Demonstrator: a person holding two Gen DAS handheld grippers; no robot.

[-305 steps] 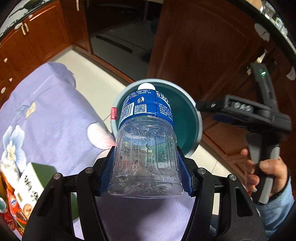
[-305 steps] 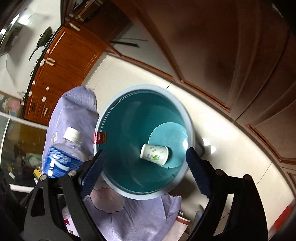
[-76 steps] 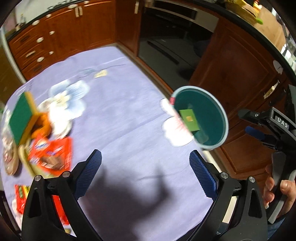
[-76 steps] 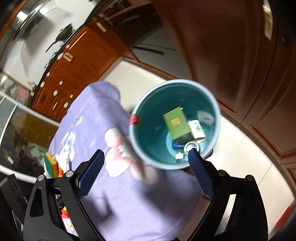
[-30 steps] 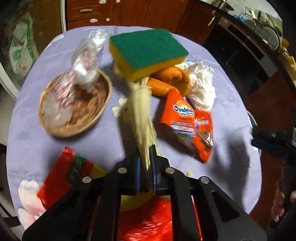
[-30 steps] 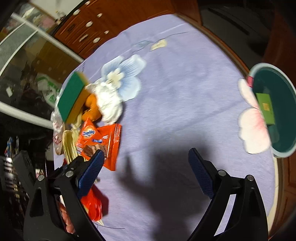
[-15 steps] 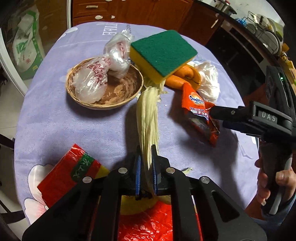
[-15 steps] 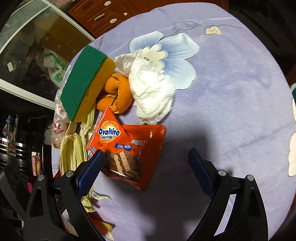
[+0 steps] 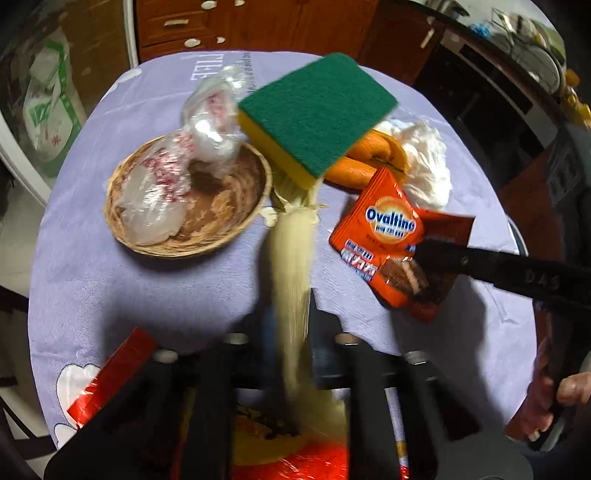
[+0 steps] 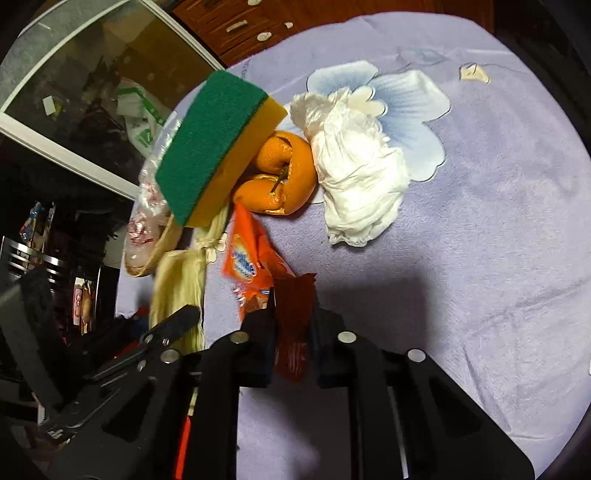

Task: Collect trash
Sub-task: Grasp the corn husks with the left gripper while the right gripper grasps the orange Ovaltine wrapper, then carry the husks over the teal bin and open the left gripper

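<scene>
My left gripper [image 9: 291, 314] is shut on a pale yellow corn husk [image 9: 291, 251] that stretches from its jaws toward the green-and-yellow sponge [image 9: 314, 110]. My right gripper [image 10: 293, 314] is shut on the red edge of an orange Ovaltine packet [image 10: 255, 273]; in the left wrist view the same packet [image 9: 388, 232] has the right gripper's black finger across it. Orange peel [image 10: 284, 173] and a crumpled white tissue [image 10: 358, 177] lie beside the sponge [image 10: 218, 144] on the purple floral tablecloth [image 10: 498, 240].
A wicker basket [image 9: 188, 206] holding crumpled clear plastic bags [image 9: 177, 173] stands at the left. Red wrappers [image 9: 110, 376] lie near the table's front edge. Wooden cabinets [image 9: 207, 22] stand beyond the table. The person's hand [image 9: 554, 398] shows at right.
My right gripper has come down and closed on the Ovaltine packet, lifting its edge. My left gripper still holds the corn husk and has lifted it slightly.
</scene>
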